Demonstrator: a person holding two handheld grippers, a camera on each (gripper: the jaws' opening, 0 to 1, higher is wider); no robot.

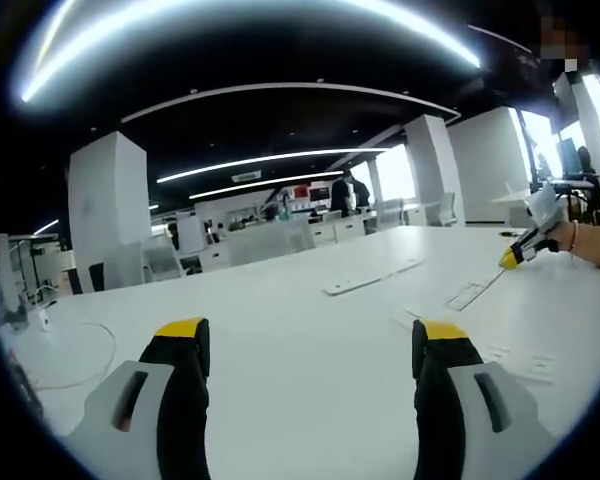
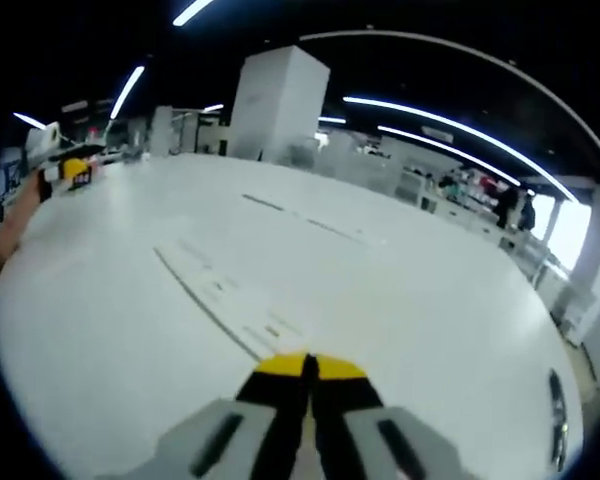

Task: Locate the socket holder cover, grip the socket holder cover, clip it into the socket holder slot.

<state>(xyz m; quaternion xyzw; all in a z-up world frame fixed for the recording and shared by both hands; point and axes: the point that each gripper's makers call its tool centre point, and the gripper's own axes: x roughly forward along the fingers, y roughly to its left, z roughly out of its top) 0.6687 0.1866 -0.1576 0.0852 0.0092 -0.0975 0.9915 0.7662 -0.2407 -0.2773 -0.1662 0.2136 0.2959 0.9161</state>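
My left gripper hangs open over the white table with nothing between its black, yellow-tipped jaws. Ahead of it lie a long flat white strip and a shorter white slotted piece; which of them is the cover I cannot tell. The right gripper enters from the right, held by a hand, just above the slotted piece. In the right gripper view my right gripper is shut, jaws together with nothing showing between them, behind a long white rail. The left gripper shows far left.
A white cable and a small plug lie near the table's left edge. Small flat white parts rest at the right. A second thin strip crosses the table farther off. Pillars, desks, chairs and people stand beyond.
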